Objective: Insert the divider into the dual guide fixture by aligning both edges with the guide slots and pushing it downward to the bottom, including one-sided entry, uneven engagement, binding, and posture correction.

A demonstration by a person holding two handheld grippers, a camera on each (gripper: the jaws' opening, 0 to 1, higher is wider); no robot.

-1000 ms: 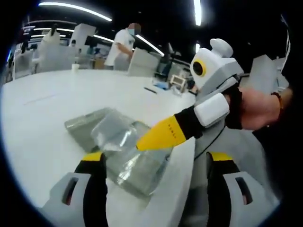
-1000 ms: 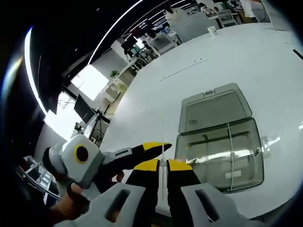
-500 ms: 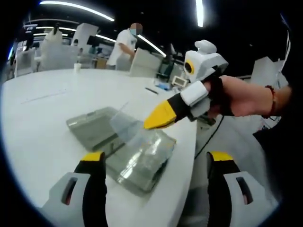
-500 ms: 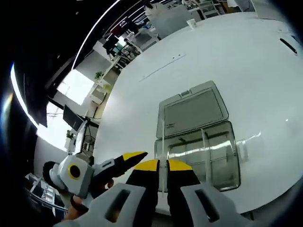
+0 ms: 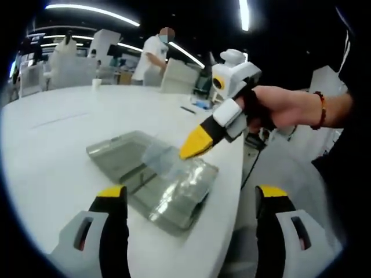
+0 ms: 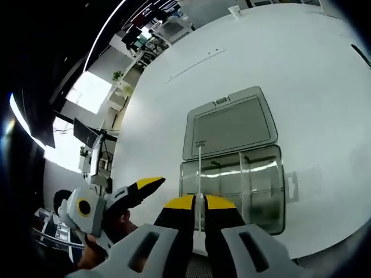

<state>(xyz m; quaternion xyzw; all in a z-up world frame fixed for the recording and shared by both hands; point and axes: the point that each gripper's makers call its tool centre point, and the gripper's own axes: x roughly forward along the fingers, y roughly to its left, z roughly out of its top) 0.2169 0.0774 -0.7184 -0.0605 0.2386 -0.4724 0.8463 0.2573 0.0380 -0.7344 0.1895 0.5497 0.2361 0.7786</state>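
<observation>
The divider (image 6: 199, 174) is thin, clear plastic, seen edge-on as a pale line in the right gripper view. The fixture (image 6: 232, 156) looks like transparent, greyish plastic with glossy glints along its ribs and a smoother, duller lid. The counter (image 5: 52, 139) is white, smooth and faintly sheened. The right hand-held gripper (image 5: 194, 143) has matt yellow tips, black rubbery sleeves and a smooth white plastic body.

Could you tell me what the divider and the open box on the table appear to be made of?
Divider: probably thin clear plastic, since the table shows through it and its edge reads as a pale line. Box: likely transparent grey-tinted plastic, glossy, with light glinting off its walls. Table: smooth matte white; material unclear.
</observation>
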